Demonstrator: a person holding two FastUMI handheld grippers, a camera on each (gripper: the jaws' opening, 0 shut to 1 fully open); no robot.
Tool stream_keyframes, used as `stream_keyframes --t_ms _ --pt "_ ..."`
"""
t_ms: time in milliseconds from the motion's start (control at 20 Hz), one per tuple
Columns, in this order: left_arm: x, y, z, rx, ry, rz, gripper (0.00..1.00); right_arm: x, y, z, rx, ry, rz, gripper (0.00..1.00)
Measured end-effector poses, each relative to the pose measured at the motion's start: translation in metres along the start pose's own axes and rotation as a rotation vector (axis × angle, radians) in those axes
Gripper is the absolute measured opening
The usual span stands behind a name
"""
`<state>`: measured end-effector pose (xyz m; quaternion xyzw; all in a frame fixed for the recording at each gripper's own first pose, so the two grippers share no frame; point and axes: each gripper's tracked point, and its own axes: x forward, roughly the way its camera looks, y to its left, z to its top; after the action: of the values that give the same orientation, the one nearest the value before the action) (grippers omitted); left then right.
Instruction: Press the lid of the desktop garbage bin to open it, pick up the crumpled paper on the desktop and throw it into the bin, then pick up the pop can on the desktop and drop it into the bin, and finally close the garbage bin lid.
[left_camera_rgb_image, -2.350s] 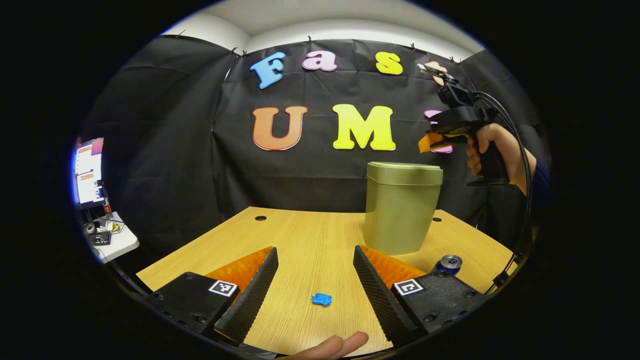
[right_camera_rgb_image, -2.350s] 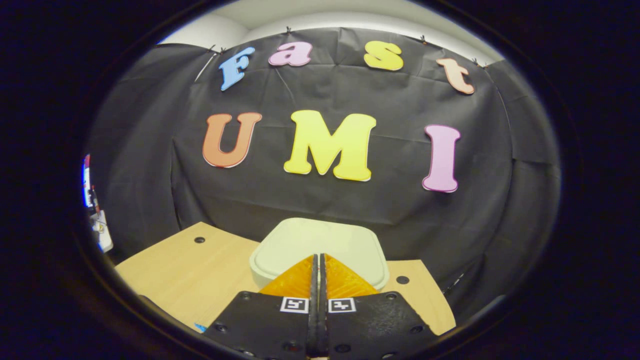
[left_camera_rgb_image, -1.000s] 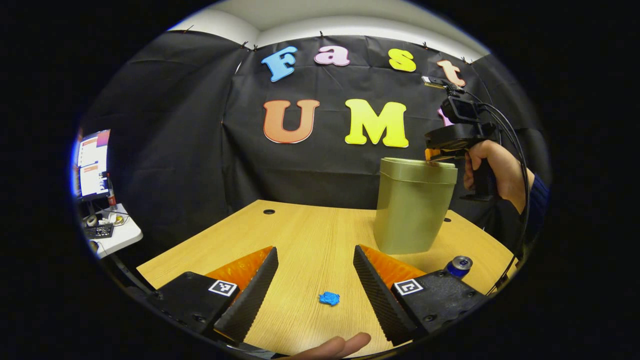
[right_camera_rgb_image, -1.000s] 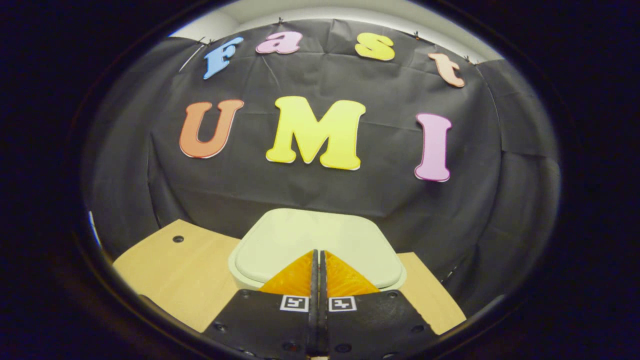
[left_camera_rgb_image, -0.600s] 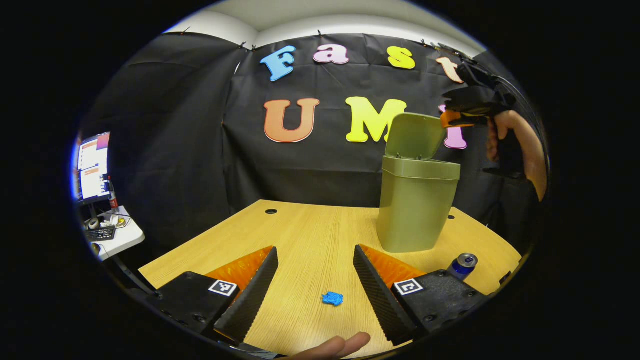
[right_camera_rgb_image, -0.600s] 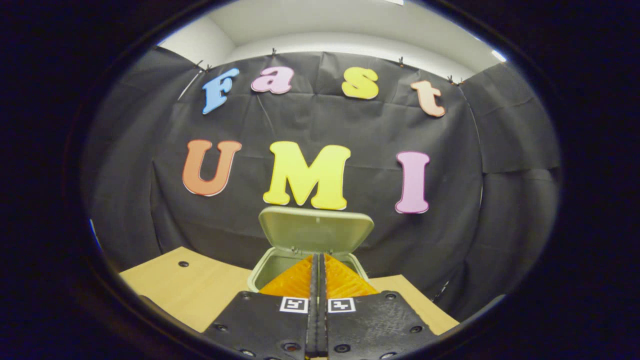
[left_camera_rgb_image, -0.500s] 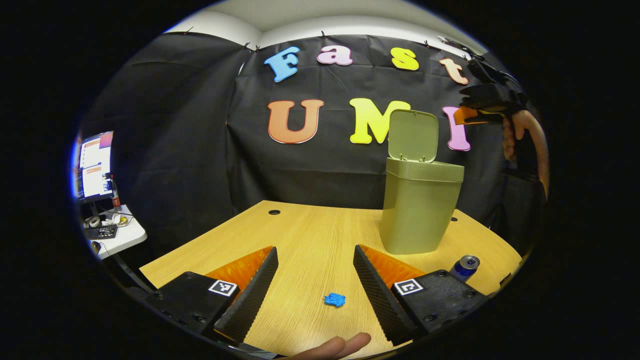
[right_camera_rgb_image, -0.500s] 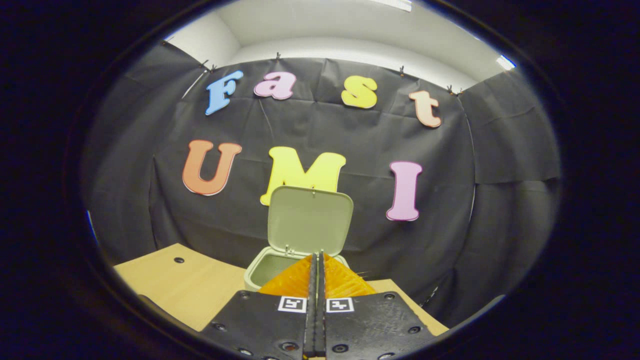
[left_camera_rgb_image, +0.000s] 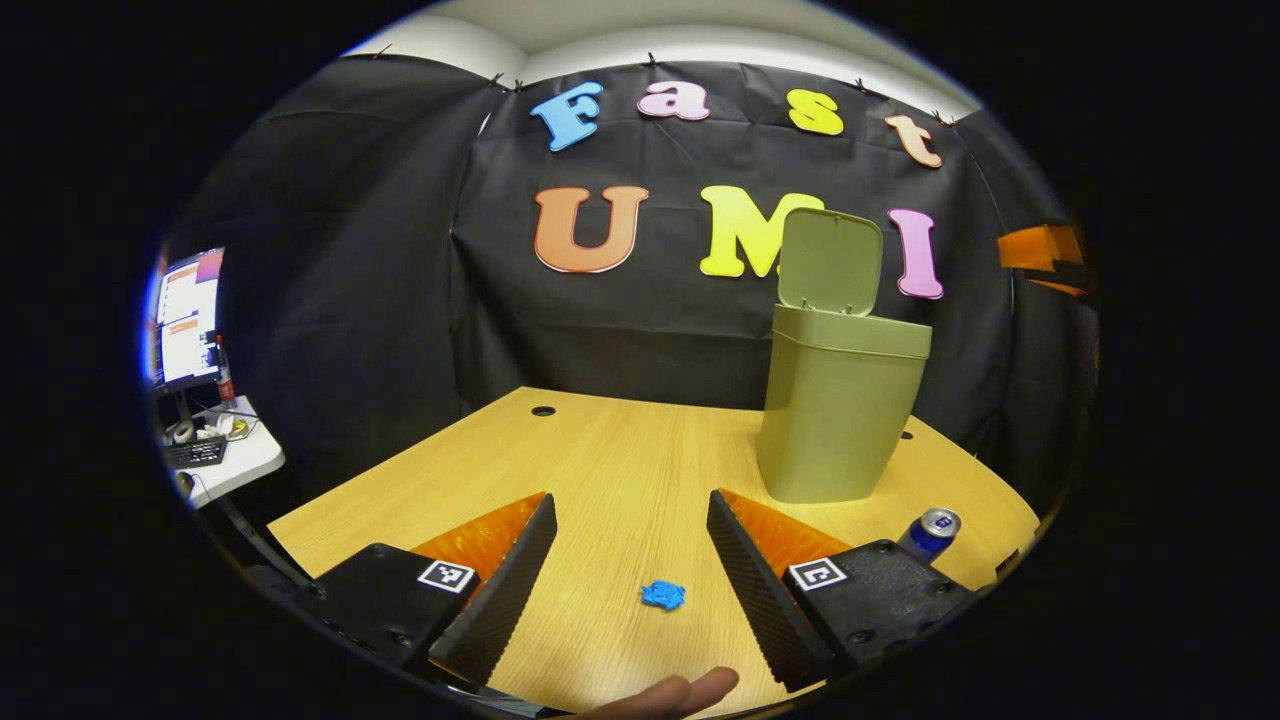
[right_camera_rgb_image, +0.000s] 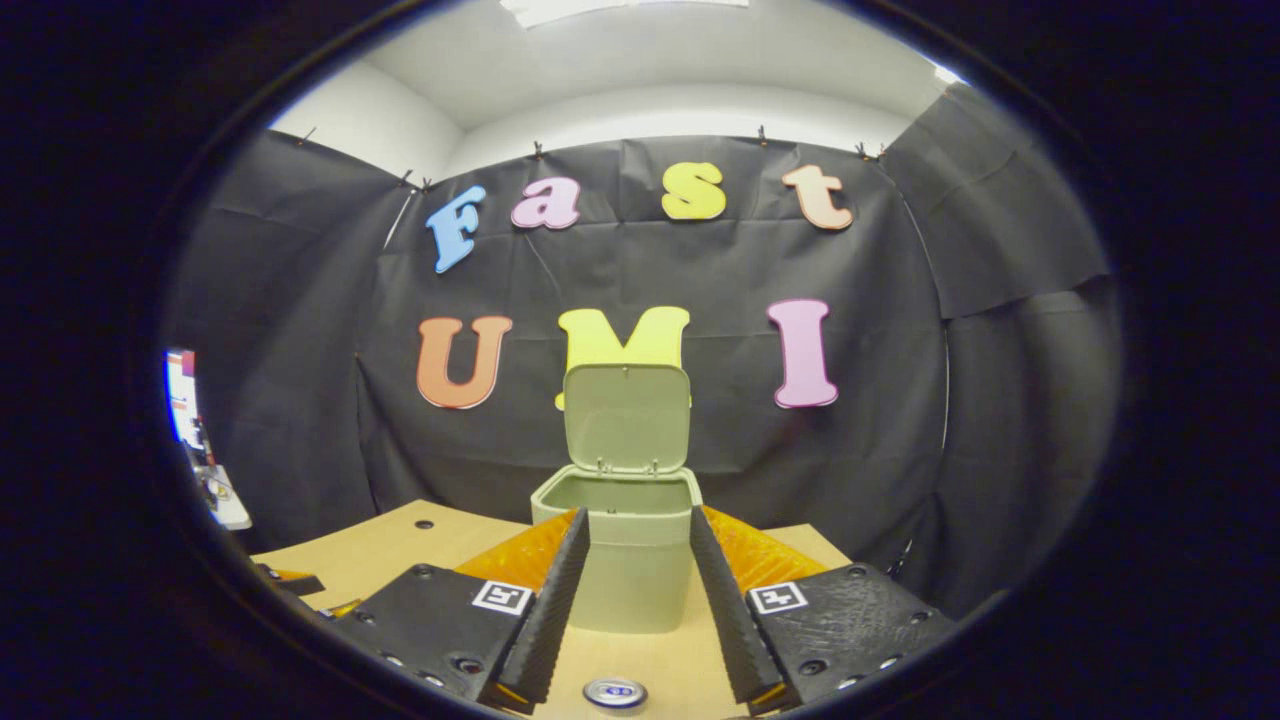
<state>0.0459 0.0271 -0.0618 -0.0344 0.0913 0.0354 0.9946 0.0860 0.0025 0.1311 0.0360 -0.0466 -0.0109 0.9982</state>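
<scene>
Left gripper view. The left hand-held gripper (left_camera_rgb_image: 632, 535) is held low over the wooden surface (left_camera_rgb_image: 620, 470) with its two fingers spread wide and nothing between them. The crumpled paper (left_camera_rgb_image: 662, 595), a small blue wad, lies on the surface in the gap between the fingers, touching neither. The garbage bin (left_camera_rgb_image: 842, 410) stands upright at about 2 o'clock from the paper, well apart from it, near the far edge of the surface; its lid (left_camera_rgb_image: 830, 262) is raised on the rear hinge and stands nearly vertical. The pop can (left_camera_rgb_image: 931, 530) stands upright at about 5 o'clock from the bin, near the right edge of the surface and partly hidden behind the right finger's mount. A fingertip (left_camera_rgb_image: 672, 695) of the person shows at 6 o'clock. Part of the other gripper appears at the 2 o'clock margin. A side table (left_camera_rgb_image: 225, 465) with a monitor (left_camera_rgb_image: 185, 320) sits at 9 o'clock, beyond the booth.

Right gripper view. The right hand-held gripper (right_camera_rgb_image: 630, 560) is spread open and grasps nothing; it points at the garbage bin (right_camera_rgb_image: 625, 575), which is framed between the fingers but lies farther off, untouched. The lid (right_camera_rgb_image: 627, 418) stands open, exposing the bin's interior. The pop can's top (right_camera_rgb_image: 614, 692) shows at 6 o'clock, below the fingers, on the surface (right_camera_rgb_image: 400, 550).
</scene>
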Motion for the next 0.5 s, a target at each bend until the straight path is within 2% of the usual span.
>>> stream_keyframes --t_ms 150,200,300,400,500 --pt "-0.001 -0.006 0.002 0.008 -0.007 -0.026 0.98 -0.024 -0.026 -0.013 -0.019 -0.003 -0.034 0.70" --pt "-0.002 -0.007 0.002 0.010 -0.014 -0.029 0.98 -0.030 -0.034 -0.020 -0.027 -0.003 -0.048 0.76" --pt "-0.002 -0.010 0.001 0.010 -0.013 -0.038 0.98 -0.046 -0.040 -0.040 -0.021 0.028 -0.046 0.81" --pt "0.000 -0.008 -0.002 0.004 -0.004 -0.036 0.98 -0.062 -0.045 -0.052 -0.023 0.031 -0.047 0.93" --pt "0.004 -0.011 -0.009 -0.013 0.023 -0.050 0.98 -0.076 -0.055 -0.065 -0.057 0.031 -0.074 0.94"
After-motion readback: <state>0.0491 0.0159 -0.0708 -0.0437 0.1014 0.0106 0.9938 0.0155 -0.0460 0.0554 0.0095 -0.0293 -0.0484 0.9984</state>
